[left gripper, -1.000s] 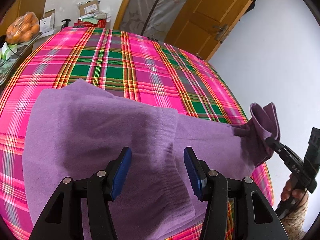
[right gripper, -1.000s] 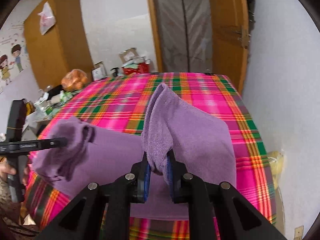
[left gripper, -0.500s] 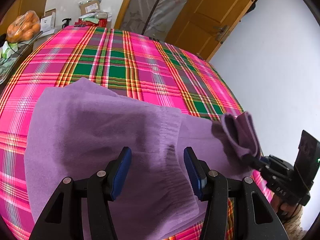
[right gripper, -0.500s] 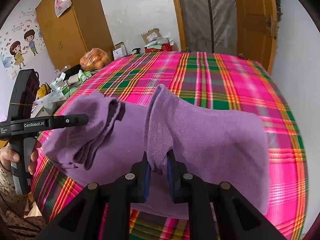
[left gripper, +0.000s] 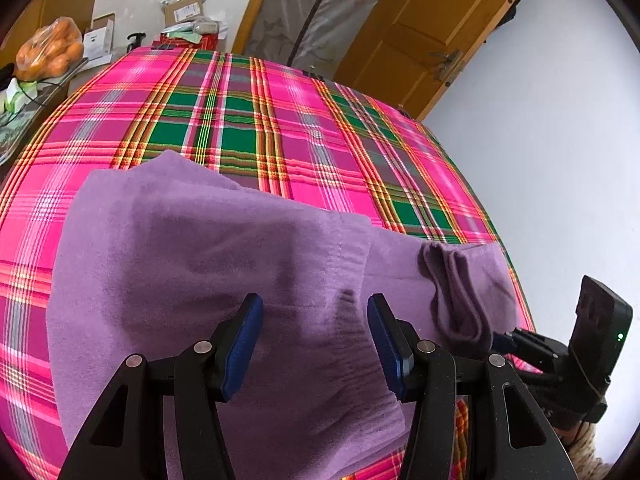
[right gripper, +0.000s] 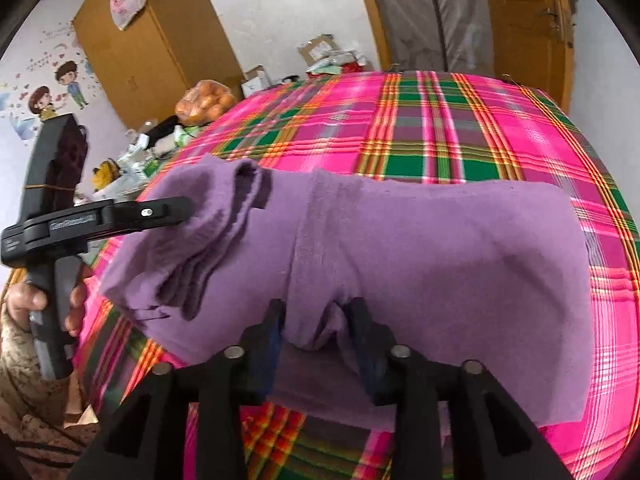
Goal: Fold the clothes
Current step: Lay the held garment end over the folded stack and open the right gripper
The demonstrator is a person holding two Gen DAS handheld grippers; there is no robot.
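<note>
A purple knit garment lies partly folded on the pink plaid table. My left gripper hovers over its ribbed hem, jaws wide apart with nothing between them. In the right wrist view the left gripper has its tip against a bunched fold of the garment. My right gripper has its jaws parted with a fold of purple fabric lying between them. It shows at the right edge of the left wrist view, beside a folded sleeve end.
A bag of oranges, boxes and clutter sit beyond the table's far left edge. A wooden door and white wall are to the right. A wooden cabinet stands at the left.
My right gripper carried the garment's end down and leftward onto the table, then its jaws parted around the fold. My left gripper stayed over the hem.
</note>
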